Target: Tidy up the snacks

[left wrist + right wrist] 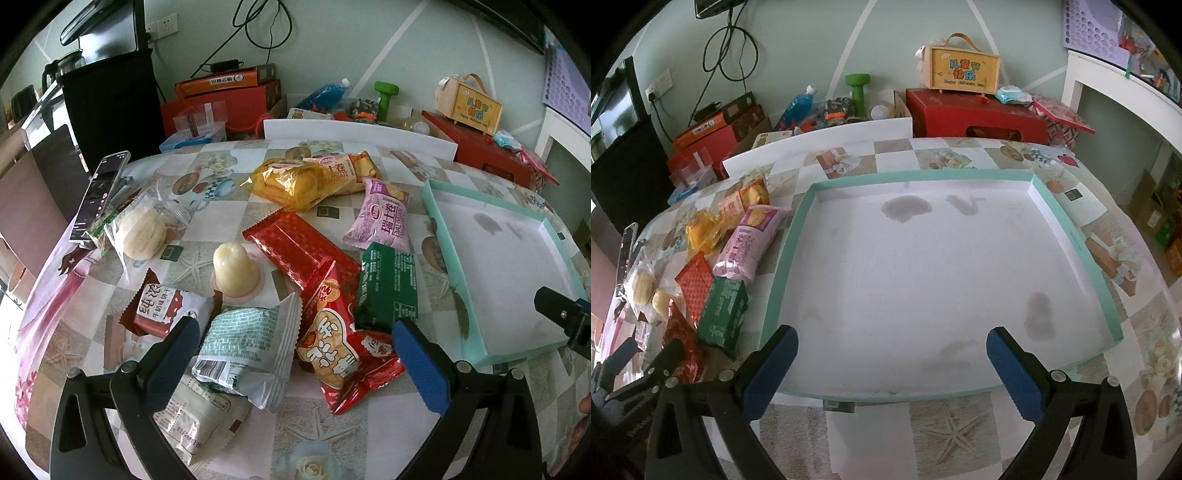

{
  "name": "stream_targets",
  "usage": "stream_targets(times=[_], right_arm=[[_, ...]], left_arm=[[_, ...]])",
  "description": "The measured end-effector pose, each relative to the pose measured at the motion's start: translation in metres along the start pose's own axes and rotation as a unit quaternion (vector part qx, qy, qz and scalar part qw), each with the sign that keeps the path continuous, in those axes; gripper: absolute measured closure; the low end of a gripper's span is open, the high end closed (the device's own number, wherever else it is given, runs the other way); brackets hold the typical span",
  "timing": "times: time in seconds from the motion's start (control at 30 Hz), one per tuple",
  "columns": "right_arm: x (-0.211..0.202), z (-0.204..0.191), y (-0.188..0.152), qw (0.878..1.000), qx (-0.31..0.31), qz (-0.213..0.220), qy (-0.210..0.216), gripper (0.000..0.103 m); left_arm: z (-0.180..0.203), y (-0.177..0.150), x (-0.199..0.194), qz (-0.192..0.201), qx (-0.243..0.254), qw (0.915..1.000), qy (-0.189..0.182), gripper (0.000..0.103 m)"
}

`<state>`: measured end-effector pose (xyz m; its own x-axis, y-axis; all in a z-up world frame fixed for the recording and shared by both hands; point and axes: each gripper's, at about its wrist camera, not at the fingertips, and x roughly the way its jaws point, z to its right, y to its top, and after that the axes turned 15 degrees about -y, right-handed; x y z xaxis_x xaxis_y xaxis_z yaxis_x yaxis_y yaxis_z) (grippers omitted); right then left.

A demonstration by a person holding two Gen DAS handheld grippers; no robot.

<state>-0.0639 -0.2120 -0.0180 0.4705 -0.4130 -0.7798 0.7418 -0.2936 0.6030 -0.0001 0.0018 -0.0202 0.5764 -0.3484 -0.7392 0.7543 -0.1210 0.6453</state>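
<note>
Several snack packs lie heaped on the patterned tablecloth in the left wrist view. My left gripper point(295, 347) is open, hovering over a pale teal-and-white pack point(251, 339) and a red pack with white lettering point(336, 350). Beyond them lie a green pack point(388, 284), a red foil pack point(295, 247), a pink pack point(384, 218), a yellow pack point(288, 181) and a jelly cup point(234, 269). A shallow teal-rimmed white tray point(783, 266) holds nothing. My right gripper point(892, 363) is open above the tray's near edge, and its tip shows at the right point(565, 321).
A phone point(99, 192) leans at the table's left side beside a wrapped round pastry point(142, 229). A white foam strip point(354, 134) lines the table's back edge. Behind it stand red boxes point(975, 114), a green dumbbell point(858, 92) and a blue bottle point(796, 105).
</note>
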Motion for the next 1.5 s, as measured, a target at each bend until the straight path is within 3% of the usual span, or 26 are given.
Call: stream_targets(times=[1.5], right_arm=[[0.0013, -0.0018, -0.0029, 1.0, -0.009, 0.003, 0.008, 0.0]], left_arm=[[0.0061, -0.0024, -0.0027, -0.005, 0.02, 0.9997, 0.01, 0.0]])
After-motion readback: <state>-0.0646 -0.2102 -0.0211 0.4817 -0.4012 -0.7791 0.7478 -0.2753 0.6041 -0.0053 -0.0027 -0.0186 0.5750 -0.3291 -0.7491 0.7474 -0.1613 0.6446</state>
